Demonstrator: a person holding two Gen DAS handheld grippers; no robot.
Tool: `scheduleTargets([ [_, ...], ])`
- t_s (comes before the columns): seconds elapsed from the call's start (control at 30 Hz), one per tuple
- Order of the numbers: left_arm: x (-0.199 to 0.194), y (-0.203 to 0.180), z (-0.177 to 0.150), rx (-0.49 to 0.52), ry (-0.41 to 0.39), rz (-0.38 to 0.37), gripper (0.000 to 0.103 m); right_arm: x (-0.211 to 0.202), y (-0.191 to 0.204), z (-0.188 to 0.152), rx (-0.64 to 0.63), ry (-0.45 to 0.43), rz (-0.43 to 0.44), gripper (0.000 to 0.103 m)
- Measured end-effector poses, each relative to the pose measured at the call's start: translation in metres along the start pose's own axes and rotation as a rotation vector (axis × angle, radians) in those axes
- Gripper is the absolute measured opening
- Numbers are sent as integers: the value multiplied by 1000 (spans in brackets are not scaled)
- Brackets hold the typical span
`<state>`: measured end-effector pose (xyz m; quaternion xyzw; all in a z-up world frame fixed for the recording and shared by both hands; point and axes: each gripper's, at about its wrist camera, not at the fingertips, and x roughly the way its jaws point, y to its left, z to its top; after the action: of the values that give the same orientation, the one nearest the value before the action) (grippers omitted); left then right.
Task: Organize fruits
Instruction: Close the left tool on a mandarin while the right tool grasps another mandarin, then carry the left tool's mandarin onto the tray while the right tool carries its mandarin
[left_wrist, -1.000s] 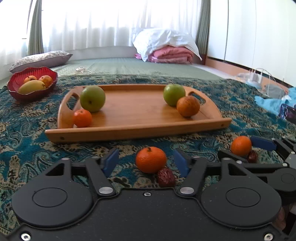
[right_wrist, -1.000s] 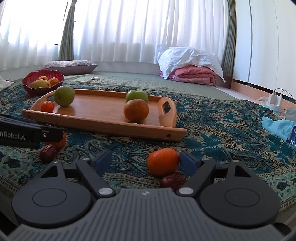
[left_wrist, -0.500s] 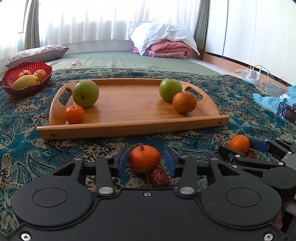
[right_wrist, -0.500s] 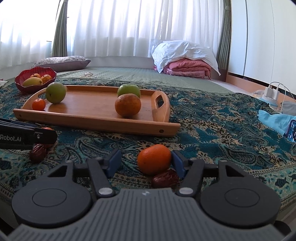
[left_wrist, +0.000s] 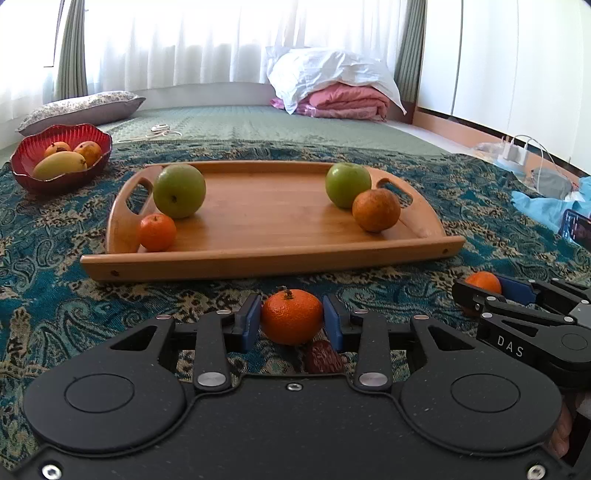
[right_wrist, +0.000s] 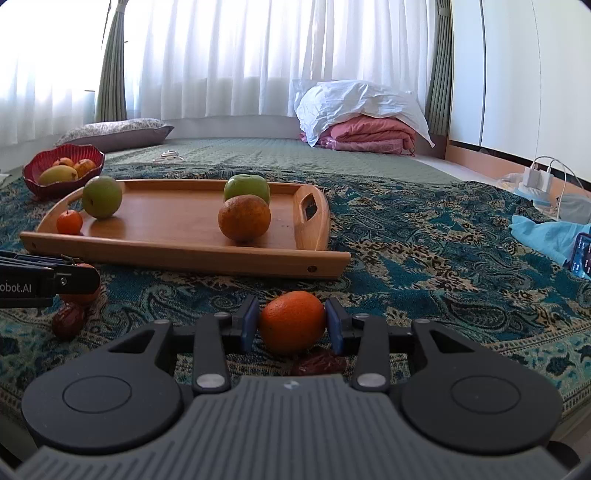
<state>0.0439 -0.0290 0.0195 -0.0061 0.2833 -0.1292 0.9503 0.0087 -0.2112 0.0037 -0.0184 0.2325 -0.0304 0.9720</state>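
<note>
In the left wrist view, the left gripper (left_wrist: 291, 326) has its blue jaws closing on a small mandarin (left_wrist: 291, 316); the pads touch both its sides, and it sits on the patterned cloth (left_wrist: 55, 295) near the front edge of the bed. A dark red date (left_wrist: 324, 362) lies just beside it, partly under the gripper body. Behind stands the wooden tray (left_wrist: 266, 258) with two green apples, a small mandarin at its left end and an orange (left_wrist: 376, 209) at its right end. This view alone shows the right gripper from the side, at the right, with an orange fruit between its jaws. In the right wrist view, the right gripper (right_wrist: 291, 325) is closing its jaws on another mandarin (right_wrist: 291, 321), pads against both sides, a second date (right_wrist: 319, 363) just in front of the body. Here the left gripper enters from the left edge, hiding most of its fruit. The red bowl (right_wrist: 88, 162) with yellow fruits stands beyond the tray's far left corner.
</note>
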Motion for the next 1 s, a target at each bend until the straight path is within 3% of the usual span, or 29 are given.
scheduleTargets([
  [1.0,-10,18,32,11,-117,86,34,6,20,40,39,-89,97,43],
])
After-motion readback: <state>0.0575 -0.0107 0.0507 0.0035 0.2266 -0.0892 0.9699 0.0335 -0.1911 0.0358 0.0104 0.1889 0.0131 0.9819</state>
